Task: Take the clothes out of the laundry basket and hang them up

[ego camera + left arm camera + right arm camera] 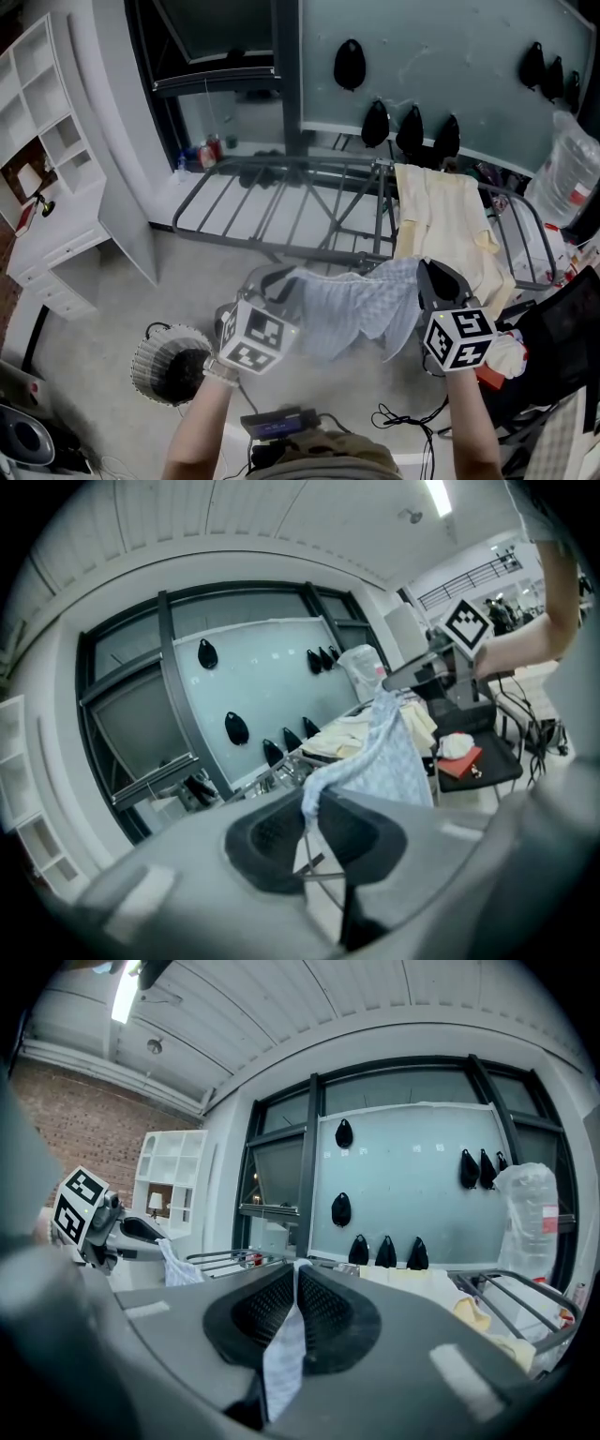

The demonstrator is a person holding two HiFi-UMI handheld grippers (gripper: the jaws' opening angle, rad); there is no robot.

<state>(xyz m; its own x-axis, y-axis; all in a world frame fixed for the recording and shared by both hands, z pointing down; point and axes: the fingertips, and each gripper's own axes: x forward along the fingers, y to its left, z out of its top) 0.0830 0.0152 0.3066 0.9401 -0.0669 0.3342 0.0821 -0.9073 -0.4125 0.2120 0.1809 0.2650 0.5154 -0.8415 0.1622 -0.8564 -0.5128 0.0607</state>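
Garment (352, 305), pale checked: we hold it stretched just in front of the drying rack (281, 202), left gripper (311, 808) pinching one corner and right gripper (295, 1302) clamped on the other, spreading it, we judge, for draping over the rails.

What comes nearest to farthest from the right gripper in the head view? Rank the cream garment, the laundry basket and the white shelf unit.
1. Cream garment, draped on the rack just beyond the right gripper.
2. Laundry basket, on the floor at lower left.
3. White shelf unit, far left.
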